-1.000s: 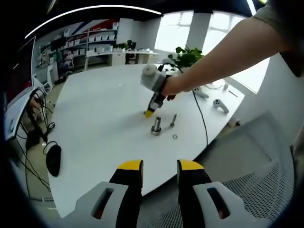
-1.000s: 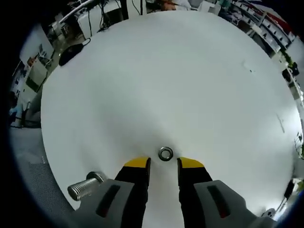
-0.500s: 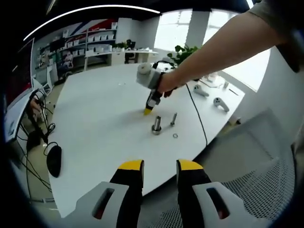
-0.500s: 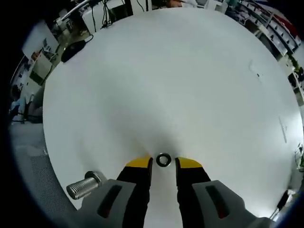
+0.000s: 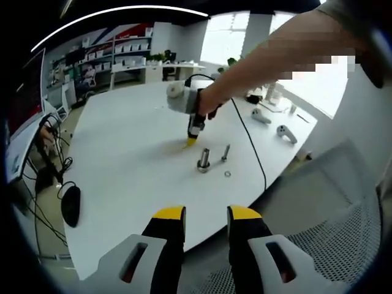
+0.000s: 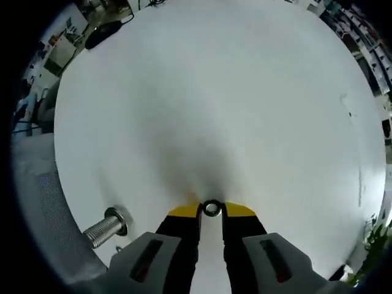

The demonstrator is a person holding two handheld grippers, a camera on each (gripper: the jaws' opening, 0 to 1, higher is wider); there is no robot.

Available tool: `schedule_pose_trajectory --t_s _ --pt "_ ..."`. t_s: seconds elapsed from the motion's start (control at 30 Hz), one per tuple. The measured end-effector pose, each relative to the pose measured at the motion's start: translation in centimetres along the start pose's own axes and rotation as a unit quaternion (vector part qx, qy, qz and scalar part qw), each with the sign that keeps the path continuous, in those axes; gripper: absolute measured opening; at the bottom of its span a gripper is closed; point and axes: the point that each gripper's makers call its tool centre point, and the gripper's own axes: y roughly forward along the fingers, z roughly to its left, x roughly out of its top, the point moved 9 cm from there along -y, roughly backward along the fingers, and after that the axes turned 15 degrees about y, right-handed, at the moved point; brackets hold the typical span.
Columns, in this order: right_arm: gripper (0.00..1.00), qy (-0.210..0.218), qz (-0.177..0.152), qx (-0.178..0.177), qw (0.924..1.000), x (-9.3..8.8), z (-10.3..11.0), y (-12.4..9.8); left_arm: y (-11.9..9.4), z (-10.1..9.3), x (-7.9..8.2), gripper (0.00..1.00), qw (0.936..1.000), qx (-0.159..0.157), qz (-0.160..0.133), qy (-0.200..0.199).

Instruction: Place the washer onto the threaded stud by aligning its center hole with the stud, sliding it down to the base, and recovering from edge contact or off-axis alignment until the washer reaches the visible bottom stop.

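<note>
Still at the pick-up step, the right gripper (image 6: 211,211) pinched the washer (image 6: 212,208) flat on the white tabletop (image 6: 245,110); next, lift it toward the near-edge threaded stud (image 6: 105,227), the left gripper (image 5: 207,214) apart, idle.

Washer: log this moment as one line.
right gripper: jaws astride washer on table, grip unclear | threaded stud: bare | left gripper: open, empty

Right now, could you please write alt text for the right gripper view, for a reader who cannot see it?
The right gripper, its yellow-tipped jaws nearly closed, has a small metal washer between the tips on a white round table. A threaded stud stands on the table at lower left, apart from the washer.
</note>
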Motion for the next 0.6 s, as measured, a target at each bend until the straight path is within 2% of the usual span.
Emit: schedule_pose_trajectory --t_s 0.13,0.2,0.23,0.27,0.3,0.4,0.47,0.57,0.6 --pt "0.15 -0.008 0.007 -0.006 0.9999 0.0 0.2 -0.1 0.0 0.0 0.0 0.24 1.0000 0.001 0.001 -0.001" --pt "0.13 0.009 -0.002 -0.006 0.9999 -0.2 0.1 -0.1 0.0 0.1 0.0 0.24 1.0000 0.003 0.001 0.001" --pt "0.02 0.002 -0.013 -0.073 0.9973 -0.4 -0.7 -0.2 0.0 0.1 0.0 0.24 1.0000 0.004 0.001 0.000" --pt "0.02 -0.028 -0.010 -0.021 0.9993 -0.8 -0.1 0.2 0.0 0.1 0.0 0.24 1.0000 0.004 0.001 0.000" --pt "0.02 0.001 -0.016 -0.027 0.9995 -0.9 -0.5 0.5 0.0 0.1 0.0 0.24 1.0000 0.004 0.001 0.001" --pt "0.03 -0.006 -0.028 -0.017 0.9995 -1.1 -0.5 0.0 -0.1 0.1 0.0 0.24 1.0000 0.008 0.002 0.001" --pt "0.04 0.014 -0.044 -0.014 0.9988 -1.4 -0.3 -0.2 0.0 0.1 0.0 0.24 1.0000 0.007 0.003 0.001" --pt "0.09 0.026 -0.057 0.011 0.9980 -1.8 0.1 -0.4 0.0 0.1 -0.1 0.24 0.9999 0.006 0.008 0.006" --pt "0.12 0.046 -0.063 0.018 0.9968 -2.3 0.4 -0.4 0.0 0.1 -0.1 0.24 0.9999 0.007 0.007 0.005"
